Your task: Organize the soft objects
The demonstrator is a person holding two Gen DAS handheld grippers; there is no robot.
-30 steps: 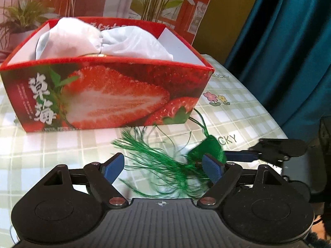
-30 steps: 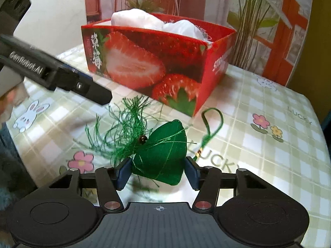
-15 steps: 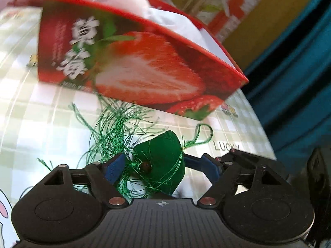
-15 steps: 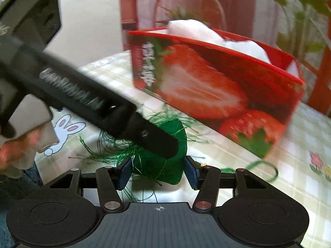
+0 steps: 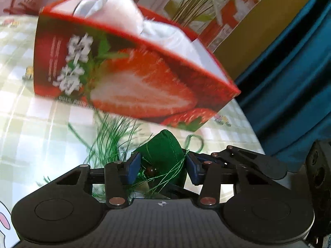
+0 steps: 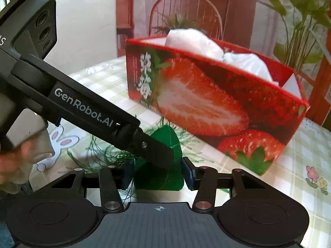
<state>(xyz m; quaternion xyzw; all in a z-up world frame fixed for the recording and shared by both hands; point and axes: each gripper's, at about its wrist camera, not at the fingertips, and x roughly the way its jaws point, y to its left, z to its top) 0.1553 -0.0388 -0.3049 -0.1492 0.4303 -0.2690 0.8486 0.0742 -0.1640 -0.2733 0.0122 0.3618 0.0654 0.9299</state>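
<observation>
Both grippers are on the same thing right now. The left gripper has its blue pads hard up against either side of the small green fabric sachet with a brown bead and long green tassel threads; its jaws have just been closing in and the sachet sits squarely between them, about half open. The right gripper has also just narrowed a little and pinches the same sachet from its own side, pads touching the cloth left and right.

From the right wrist view, the left gripper's black finger cuts diagonally across the sachet, so the top half of the green cloth is hidden — only its tip and lower body show. Part of a person's hand holding that tool is blurred at the left edge and cut off.

The tassel threads fan out over the checked green-and-white tablecloth, some draped over the left gripper's linkage; where they end is hard to make out. A thin green loop cord pokes out just past the sachet.

Just behind the sachet stands the red cardboard box printed with strawberries — motion-blurred in the left view, sharper in the right. White crumpled soft stuff bulges above its rim; what exactly it is I can't tell.
</observation>
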